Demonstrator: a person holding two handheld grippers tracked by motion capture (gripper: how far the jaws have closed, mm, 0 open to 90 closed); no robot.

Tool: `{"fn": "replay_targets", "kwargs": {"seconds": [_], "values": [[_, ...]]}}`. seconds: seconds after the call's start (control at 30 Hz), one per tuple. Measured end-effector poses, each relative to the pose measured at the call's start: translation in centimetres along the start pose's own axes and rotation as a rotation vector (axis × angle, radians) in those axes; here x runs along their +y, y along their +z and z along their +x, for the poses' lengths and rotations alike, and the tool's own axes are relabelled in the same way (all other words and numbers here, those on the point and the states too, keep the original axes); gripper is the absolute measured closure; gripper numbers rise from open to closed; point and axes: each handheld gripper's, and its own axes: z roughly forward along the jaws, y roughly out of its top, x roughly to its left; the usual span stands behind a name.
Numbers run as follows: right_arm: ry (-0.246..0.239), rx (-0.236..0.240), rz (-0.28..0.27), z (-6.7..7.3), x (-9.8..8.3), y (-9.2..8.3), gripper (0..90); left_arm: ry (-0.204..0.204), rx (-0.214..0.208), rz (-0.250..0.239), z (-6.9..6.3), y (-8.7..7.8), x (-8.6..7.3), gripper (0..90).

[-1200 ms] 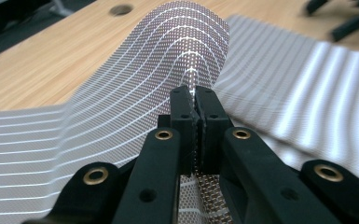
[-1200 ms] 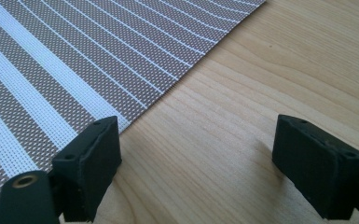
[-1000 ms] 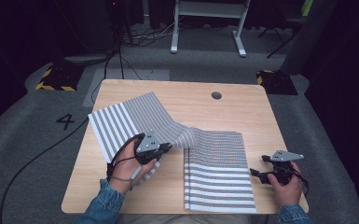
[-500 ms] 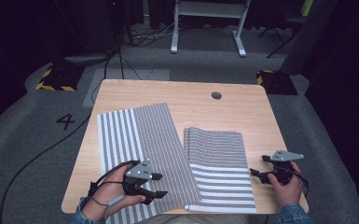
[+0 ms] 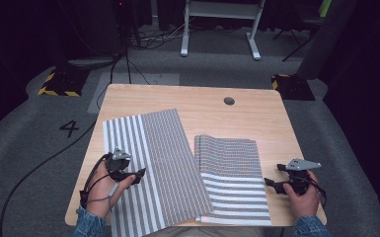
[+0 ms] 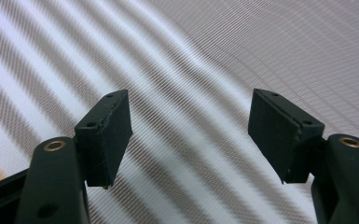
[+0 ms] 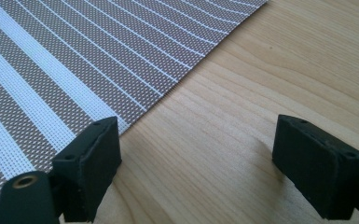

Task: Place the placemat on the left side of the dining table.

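Two striped mats lie on the table [image 5: 256,113]: the left mat [image 5: 153,168] overlaps the right mat [image 5: 234,182]. Two grippers: left gripper [image 5: 137,174], jaws just opened wide, above the left mat; right gripper [image 5: 271,181] spread beside the right mat.

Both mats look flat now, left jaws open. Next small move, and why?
Probably lift the left gripper clear of the left mat. Its jaws have just been opening and stand wide over the weave with nothing between them. That mat lies spread flat, overlapping the left edge of the right mat. The right gripper waits open over the table beside that mat's edge.
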Motion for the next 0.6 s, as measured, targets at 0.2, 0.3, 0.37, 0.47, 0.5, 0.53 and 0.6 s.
{"fn": "replay_targets", "kwargs": {"seconds": [0.2, 0.3, 0.37, 0.47, 0.5, 0.53, 0.6], "values": [[0.0, 0.0, 0.0, 0.0, 0.0, 0.0, 15.4, -0.048, 0.09, 0.06, 1.2, 1.7, -0.6, 29.6], [0.0, 0.0, 0.0, 0.0, 0.0, 0.0, 15.4, -0.063, 0.117, 0.075, 1.4, 2.2, -0.8, 29.0], [0.0, 0.0, 0.0, 0.0, 0.0, 0.0, 15.4, -0.045, 0.121, 0.09, 1.4, 2.1, -0.7, 30.0], [-0.001, 0.0, 0.002, 0.0, 0.0, 0.0, 15.4, -0.058, 0.145, 0.108, 1.1, 2.3, -0.4, 33.3], [-0.001, -0.001, 0.002, 0.0, 0.0, 0.0, 15.4, -0.058, 0.138, 0.115, 1.1, 2.3, -0.3, 33.5], [-0.002, -0.001, 0.001, 0.0, 0.0, 0.0, 15.4, -0.06, 0.142, 0.119, 1.1, 2.4, -0.2, 33.6], [-0.001, -0.002, 0.0, 0.0, 0.0, 0.0, 15.4, -0.056, 0.138, 0.127, 1.1, 2.4, 0.0, 34.6]]}}
